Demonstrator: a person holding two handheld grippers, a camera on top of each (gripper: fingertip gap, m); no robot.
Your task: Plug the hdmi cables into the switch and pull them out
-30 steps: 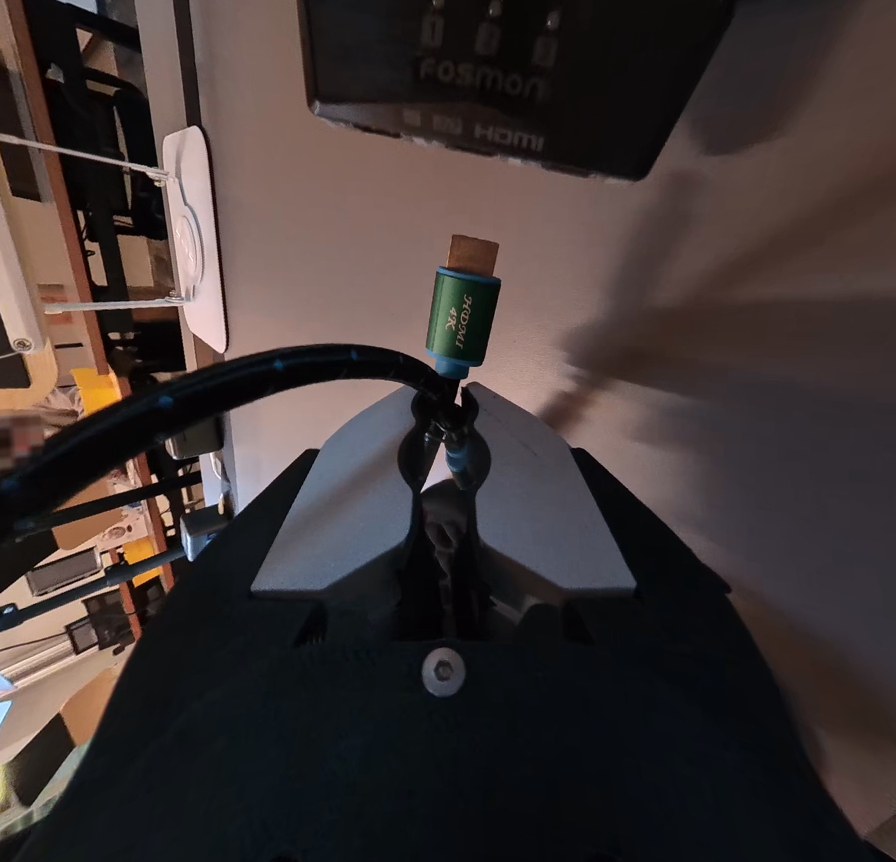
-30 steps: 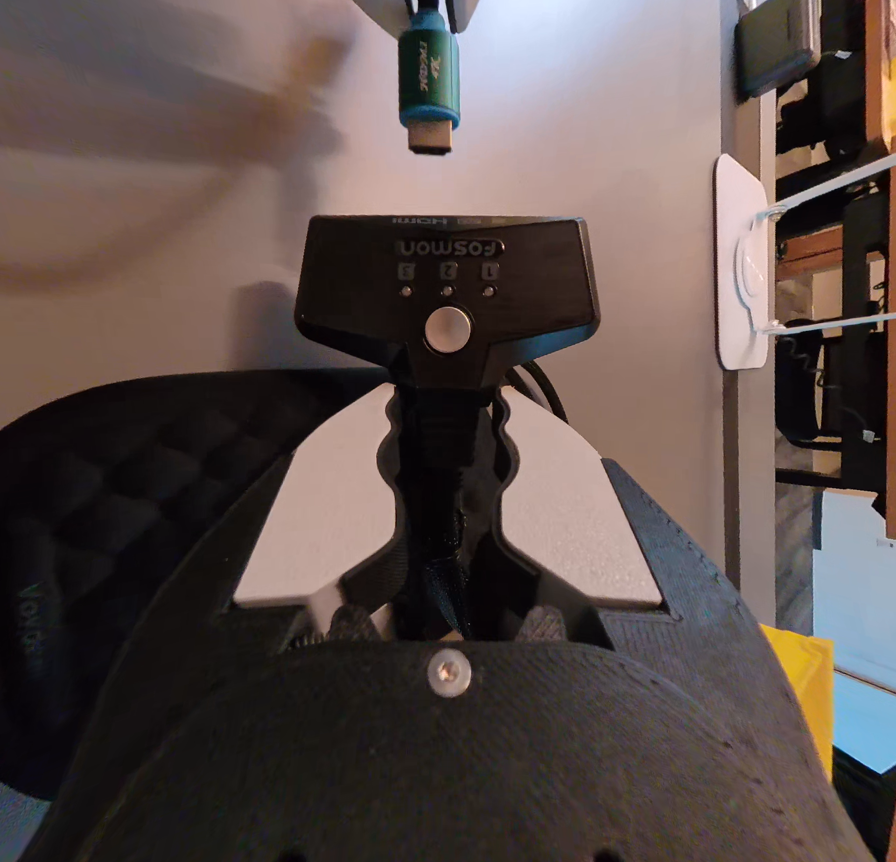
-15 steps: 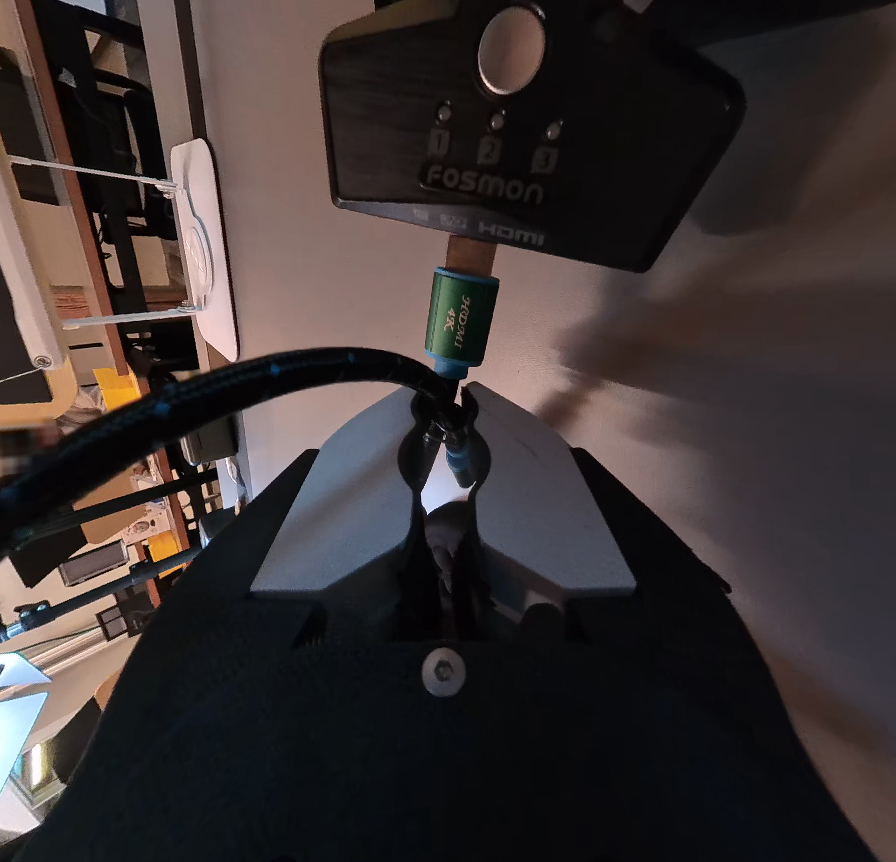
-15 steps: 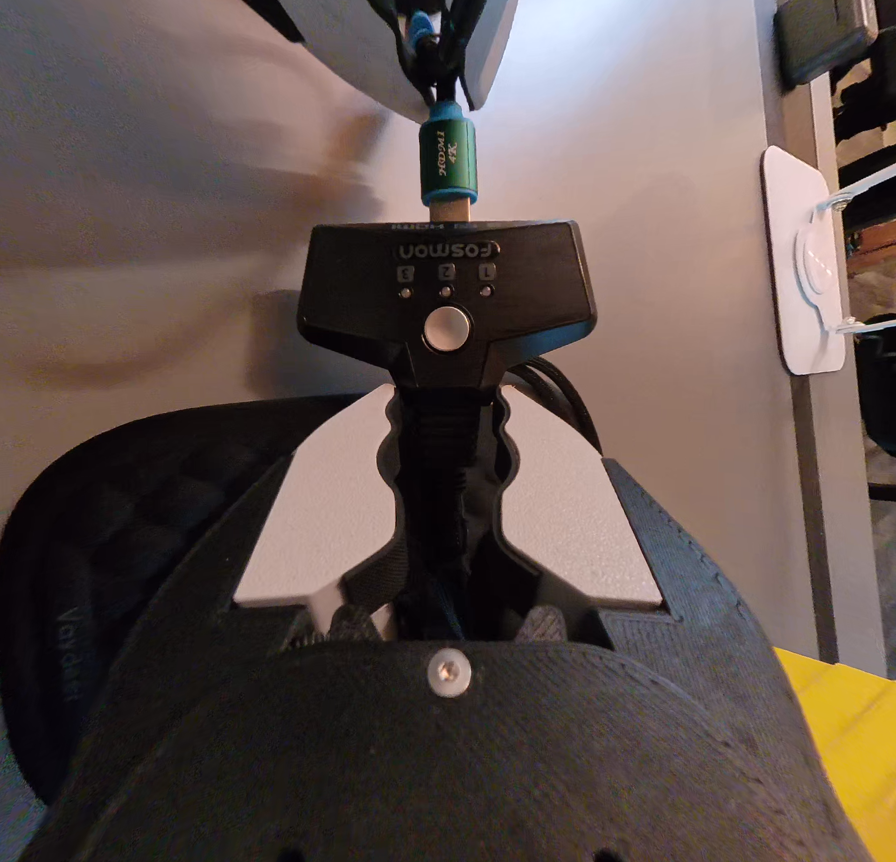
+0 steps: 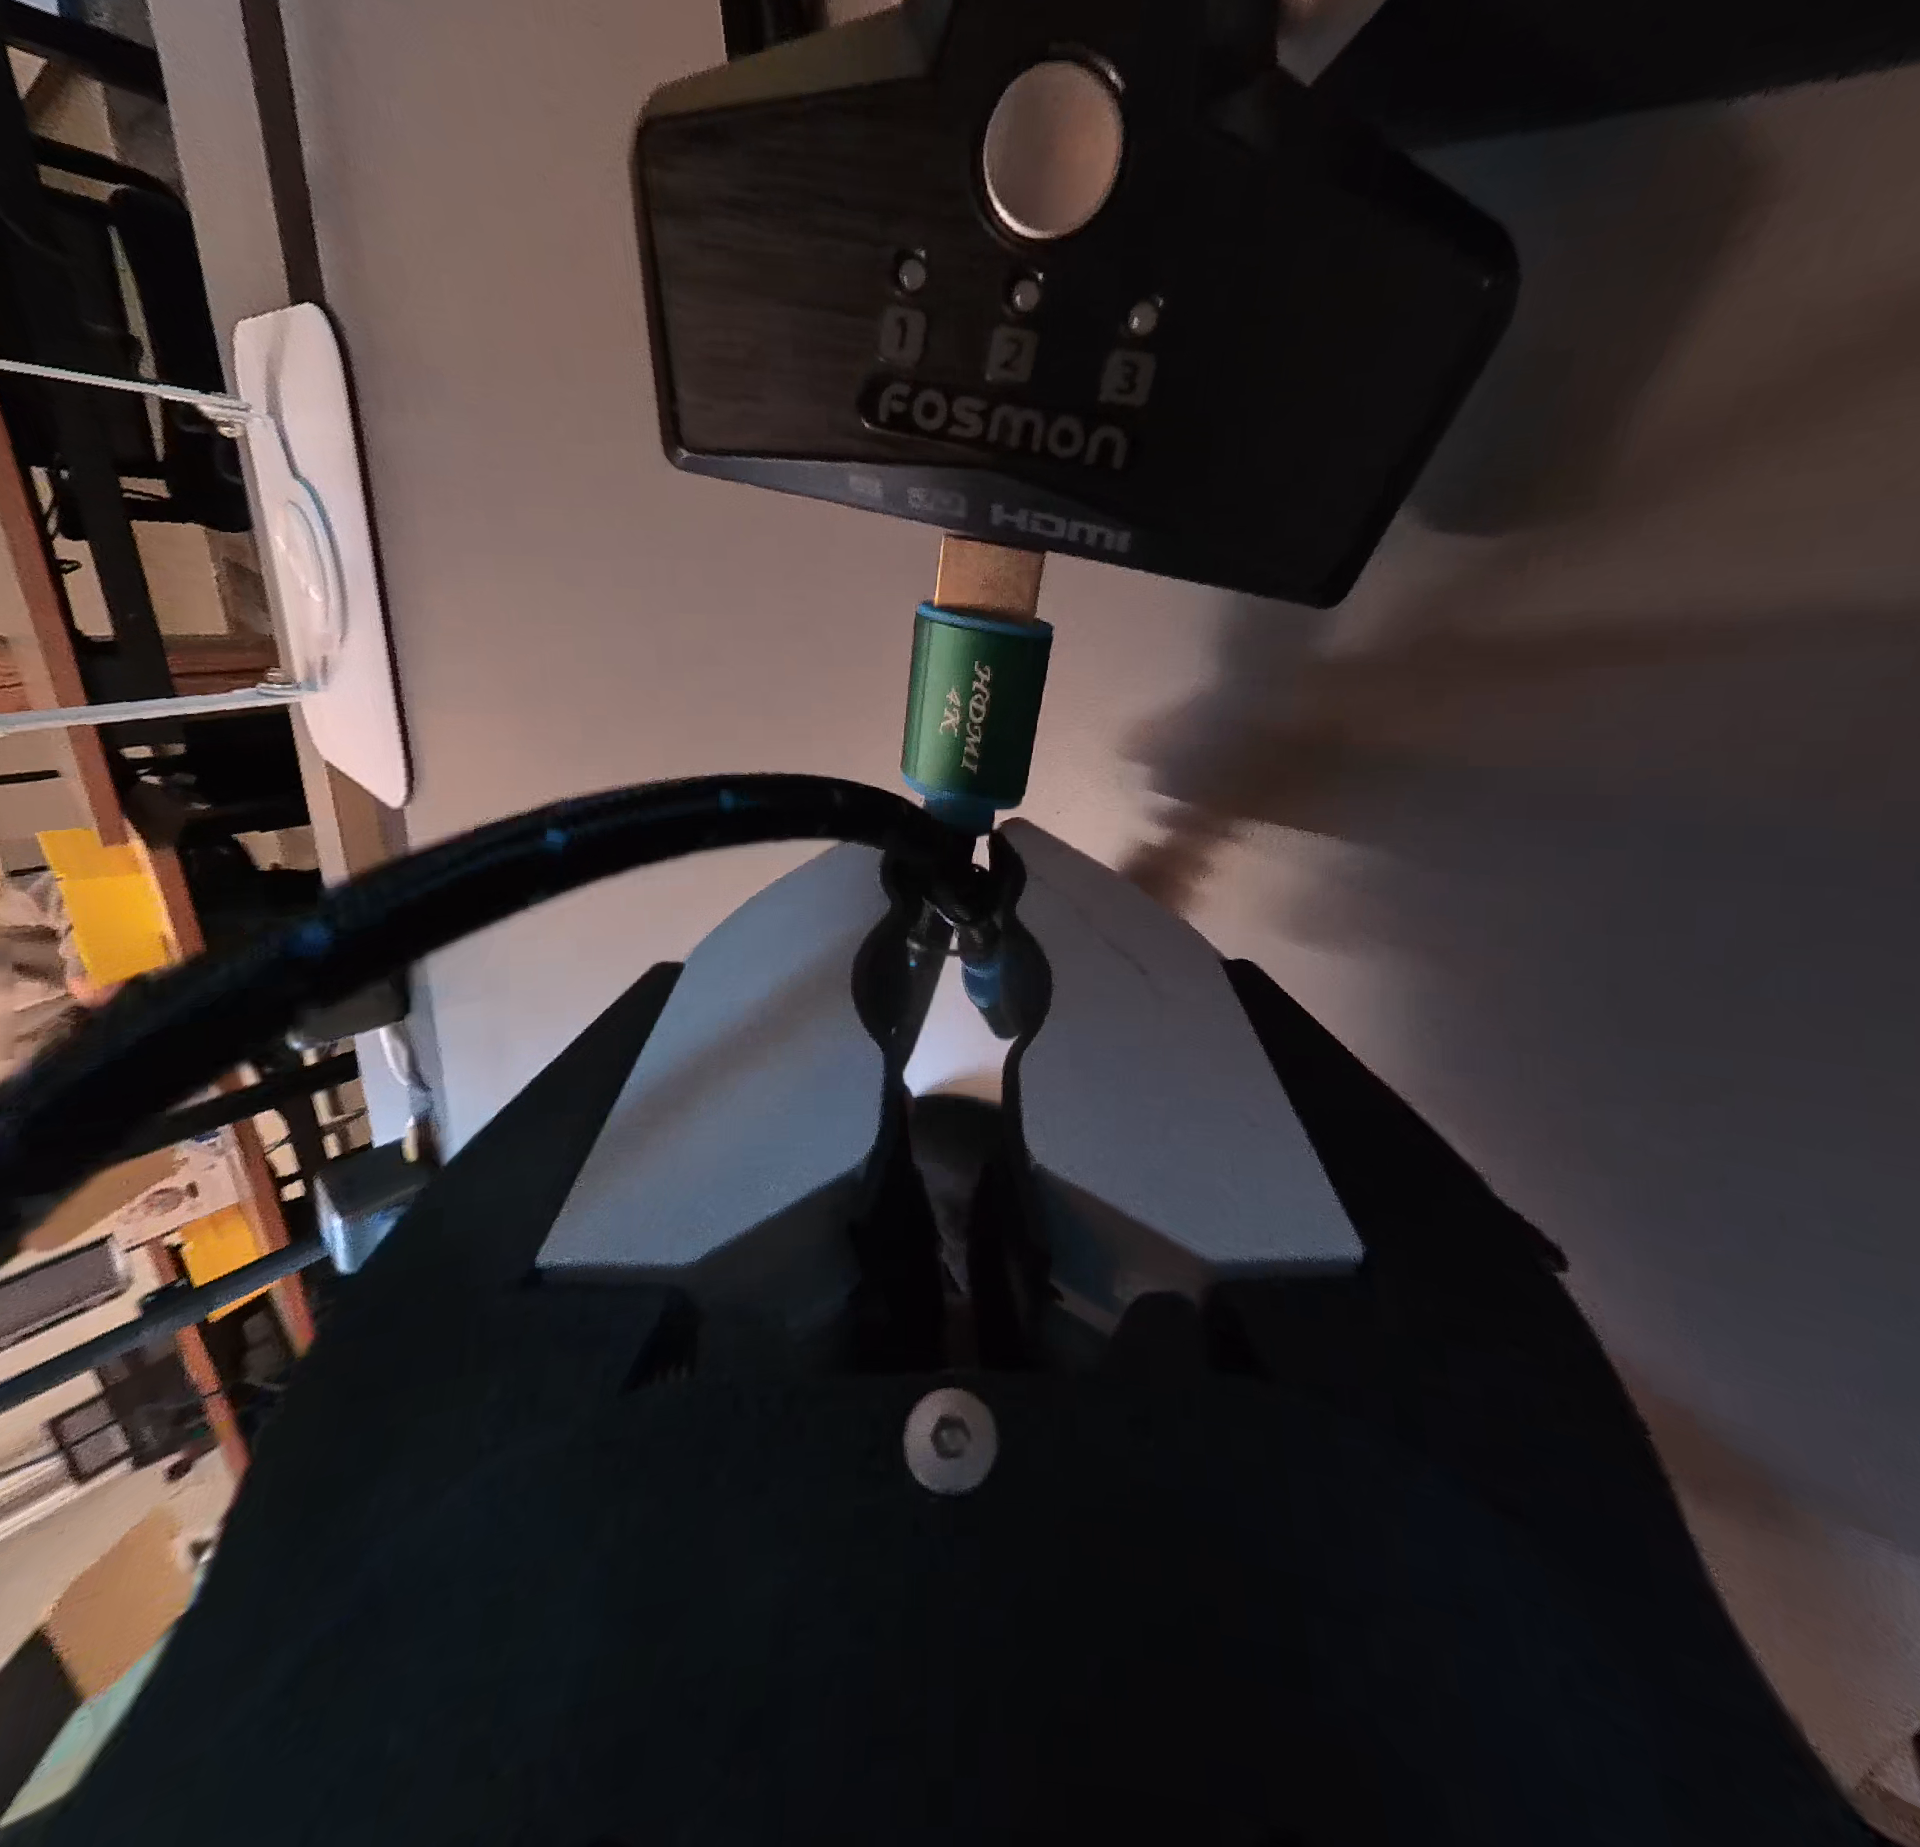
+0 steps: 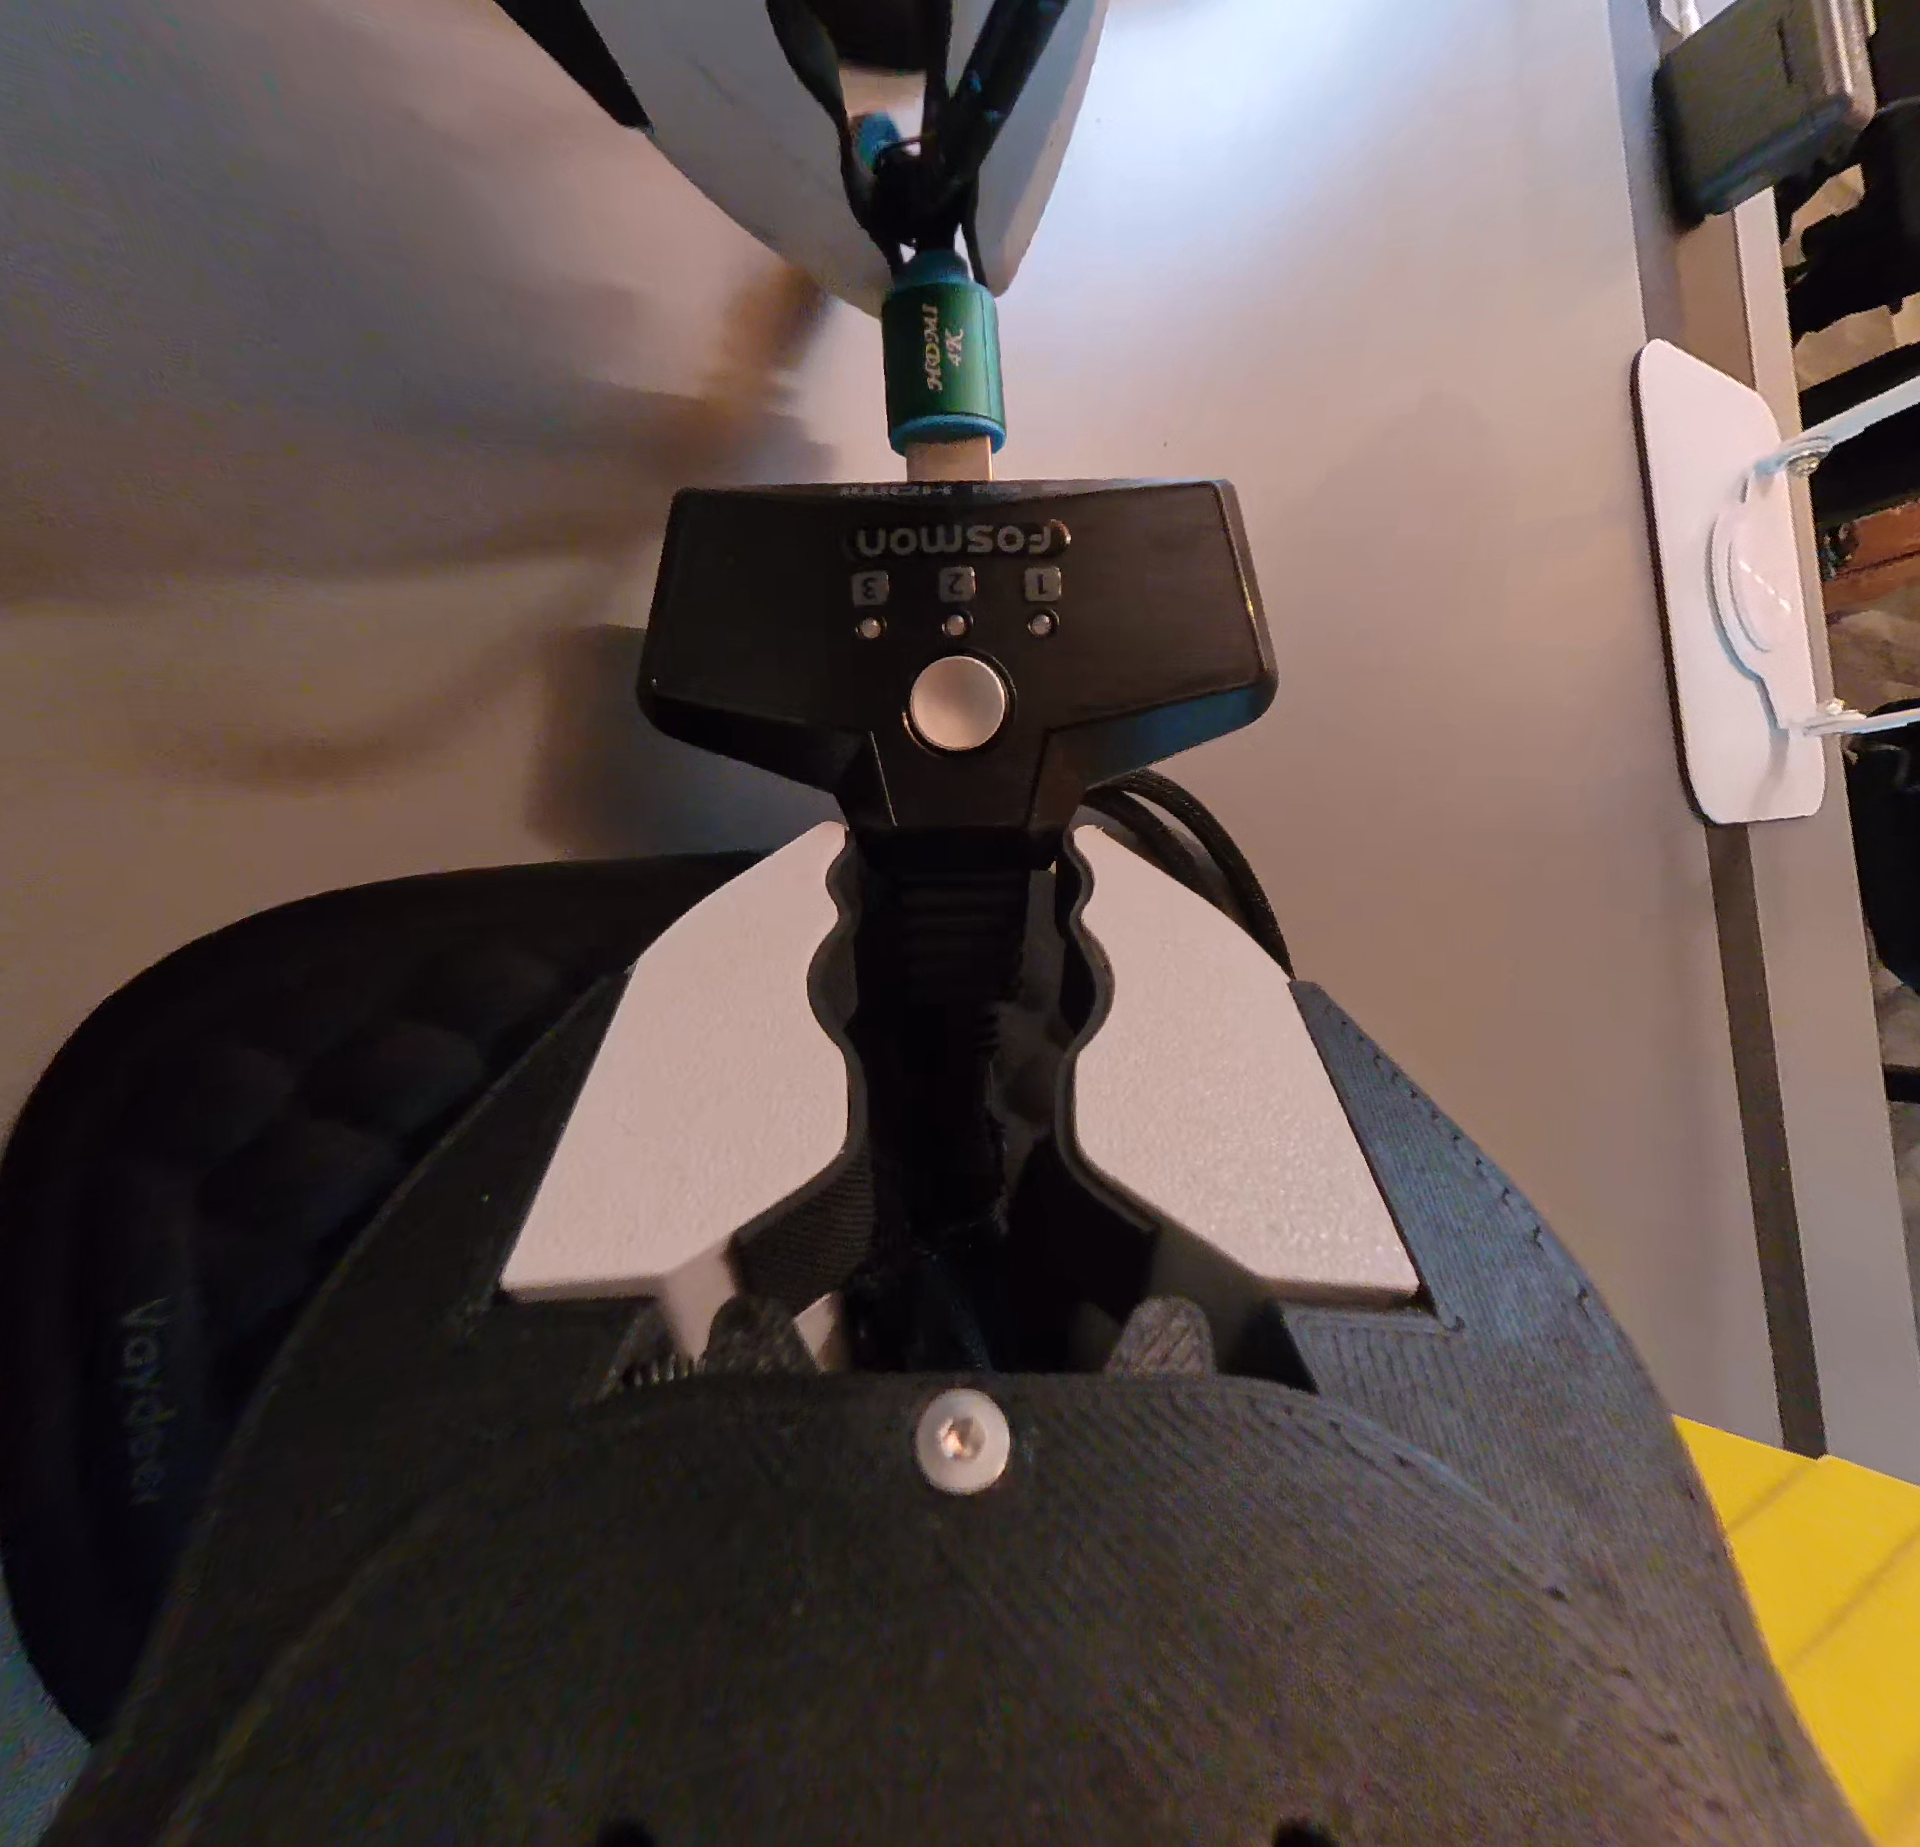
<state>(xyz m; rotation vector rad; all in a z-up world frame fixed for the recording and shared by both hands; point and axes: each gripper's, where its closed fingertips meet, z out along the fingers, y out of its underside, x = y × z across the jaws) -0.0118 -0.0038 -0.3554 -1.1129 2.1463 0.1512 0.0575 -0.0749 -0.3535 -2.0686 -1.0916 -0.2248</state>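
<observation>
The black HDMI switch (image 5: 1060,343) with a round silver button and three numbered lights faces my left gripper. My left gripper (image 5: 961,867) is shut on the black braided cable (image 5: 540,862) just behind the green HDMI plug (image 5: 975,701). The plug's gold tip (image 5: 987,576) meets the switch's front edge at the middle port. My right gripper (image 6: 956,852) is shut on the switch's rear tail and holds the switch (image 6: 956,634) up. In the right wrist view the green plug (image 6: 940,363) enters from above, held by the left gripper (image 6: 935,239).
A grey tabletop (image 6: 312,447) lies under everything. A white pad with a clear stand (image 6: 1725,592) sits at the table's edge, also shown in the left wrist view (image 5: 322,571). Shelves and a dark box (image 6: 1756,83) lie beyond. A yellow object (image 6: 1818,1589) is near the right gripper.
The plug and switch have closed together: a second ago a clear gap lay between them, now the gold tip sits at the switch's port.
</observation>
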